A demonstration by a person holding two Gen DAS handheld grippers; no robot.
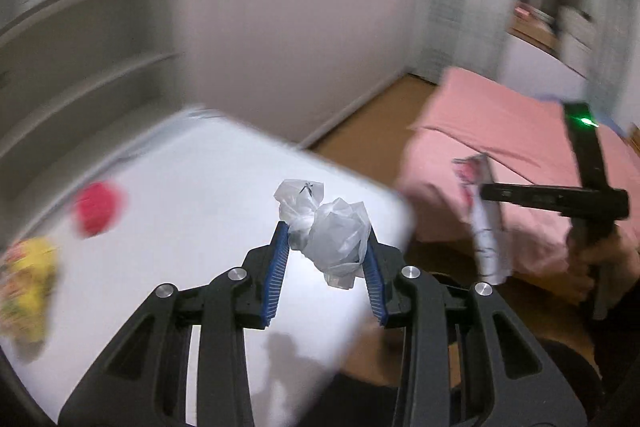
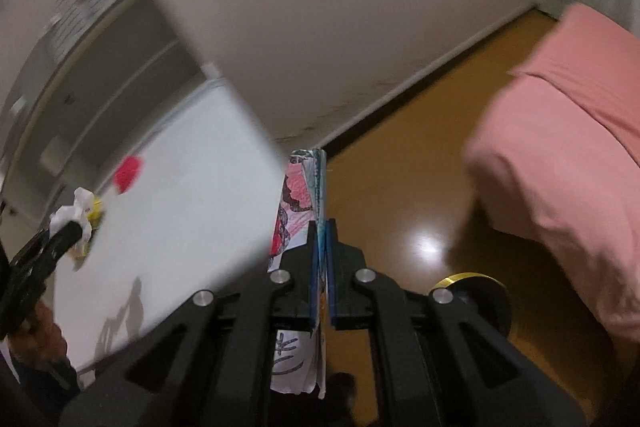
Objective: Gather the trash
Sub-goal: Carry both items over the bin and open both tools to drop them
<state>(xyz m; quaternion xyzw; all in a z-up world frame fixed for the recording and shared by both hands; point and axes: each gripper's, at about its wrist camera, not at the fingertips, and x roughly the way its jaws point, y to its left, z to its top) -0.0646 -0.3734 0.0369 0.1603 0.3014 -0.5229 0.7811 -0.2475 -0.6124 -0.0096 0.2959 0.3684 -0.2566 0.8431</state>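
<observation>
Starting at the far left end of the white table point(image 1: 180, 187): spotting a yellow wrapper point(image 1: 28, 287) lying there, very blurry. Moving a little further along the table top: spotting a round red thing point(image 1: 98, 209), too blurry for naming. Lying loose and untouched, both of them, so probably waiting for pick-up as trash. Coming to the right edge of the table: finding the left gripper point(image 1: 326, 247) hanging just above it, squeezing a scrunched clear plastic bag point(image 1: 336, 235) between its blue pads point(image 1: 280, 259). Closing only partway, with the puffy bag filling the gap. Lifting the bag clear of the table top, most likely for carrying it off. Going past the right edge of the table, out over the shiny brown floor point(image 2: 400, 187): finding the right gripper point(image 2: 322, 227) pinching a folded paper drawing point(image 2: 300, 195). Shutting almost flat, needing hardly any room for something so thin. Gripping the paper partway along, letting both ends stick out, probably for stopping it from slipping out. Looking further right of the table: seeing a pink bed point(image 2: 560, 147), and before it, low down, a round black thing with a gold rim point(image 2: 472, 291), too unclear for naming. Not finding any bin in either view, so not guessing a drop-off place. Judging two pieces of trash already in hand and two left on the table.
</observation>
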